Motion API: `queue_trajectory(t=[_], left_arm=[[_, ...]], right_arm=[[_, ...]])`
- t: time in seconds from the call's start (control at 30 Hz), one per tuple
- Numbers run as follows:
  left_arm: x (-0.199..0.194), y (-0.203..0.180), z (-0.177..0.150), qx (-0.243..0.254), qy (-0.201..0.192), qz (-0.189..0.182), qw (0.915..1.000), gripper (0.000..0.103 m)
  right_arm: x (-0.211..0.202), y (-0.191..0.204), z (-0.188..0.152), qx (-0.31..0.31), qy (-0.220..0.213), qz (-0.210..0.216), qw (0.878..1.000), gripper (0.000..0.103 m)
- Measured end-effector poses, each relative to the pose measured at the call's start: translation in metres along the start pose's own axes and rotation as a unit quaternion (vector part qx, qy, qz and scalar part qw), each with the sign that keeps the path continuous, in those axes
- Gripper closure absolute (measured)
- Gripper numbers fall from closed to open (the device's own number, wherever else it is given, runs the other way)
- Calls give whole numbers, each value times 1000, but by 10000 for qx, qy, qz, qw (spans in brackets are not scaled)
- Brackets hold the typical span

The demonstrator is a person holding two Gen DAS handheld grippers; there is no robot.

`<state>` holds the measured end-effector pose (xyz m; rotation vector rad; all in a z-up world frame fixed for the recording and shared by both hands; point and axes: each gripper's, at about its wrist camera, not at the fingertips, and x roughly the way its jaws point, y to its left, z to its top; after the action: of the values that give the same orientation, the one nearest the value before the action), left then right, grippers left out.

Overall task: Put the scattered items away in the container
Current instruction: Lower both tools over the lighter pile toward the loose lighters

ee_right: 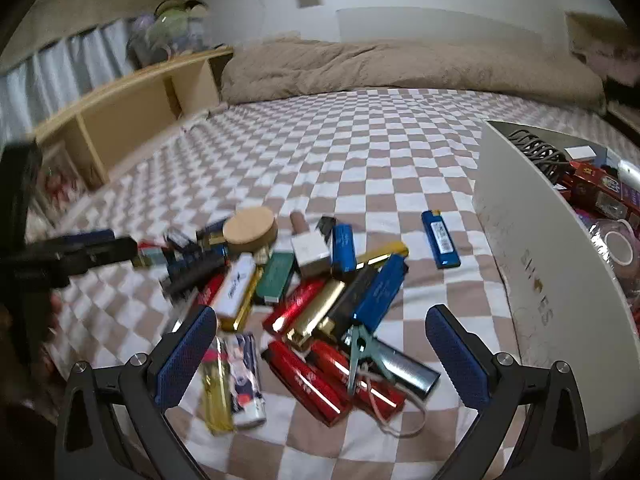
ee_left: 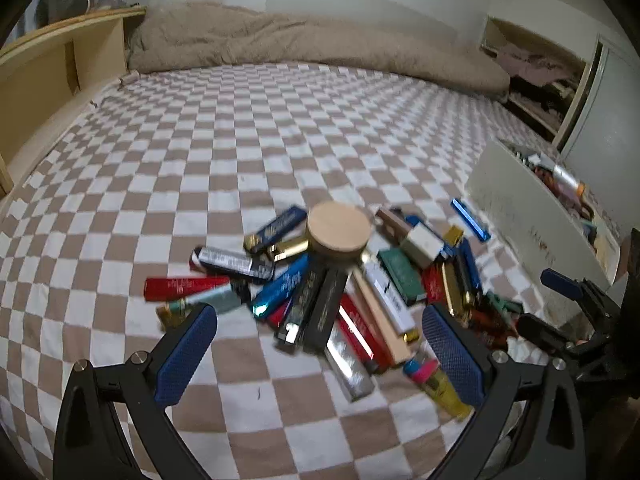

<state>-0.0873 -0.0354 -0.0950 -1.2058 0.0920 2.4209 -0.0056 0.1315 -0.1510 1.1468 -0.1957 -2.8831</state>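
A pile of small items (ee_left: pixel 340 280) lies on the checkered bed sheet: red, blue, black and gold lighters and slim boxes, topped by a round wooden lid (ee_left: pixel 339 230). The pile also shows in the right wrist view (ee_right: pixel 316 304), with a blue lighter (ee_right: pixel 440 240) lying apart. A white box (ee_right: pixel 532 280) holding several items stands to the right; it also shows in the left wrist view (ee_left: pixel 532 224). My left gripper (ee_left: pixel 320 344) is open and empty above the pile's near side. My right gripper (ee_right: pixel 320 348) is open and empty over the red lighters.
A rumpled beige duvet (ee_left: pixel 304 36) lies along the far side of the bed. A wooden shelf unit (ee_right: pixel 132 108) stands at the left of the bed. A yellow lighter (ee_right: pixel 218 396) and a printed lighter lie at the pile's near edge.
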Motion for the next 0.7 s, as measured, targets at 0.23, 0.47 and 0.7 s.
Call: queue_trajectory(t=[0.23,0.47,0.7], left_arm=[[8,5,-12,126,245,140,9995,0],[14,11,-27,60,536,151,9984,0],[14,10,-26,85,571,103,9983,0]], right_arm=[[15,11,-25,-414,451,-126,9980,0],[13,6,-32,-505,657,-573,9949,0],[27,6,-37,-875,858,-1066,9867,0]])
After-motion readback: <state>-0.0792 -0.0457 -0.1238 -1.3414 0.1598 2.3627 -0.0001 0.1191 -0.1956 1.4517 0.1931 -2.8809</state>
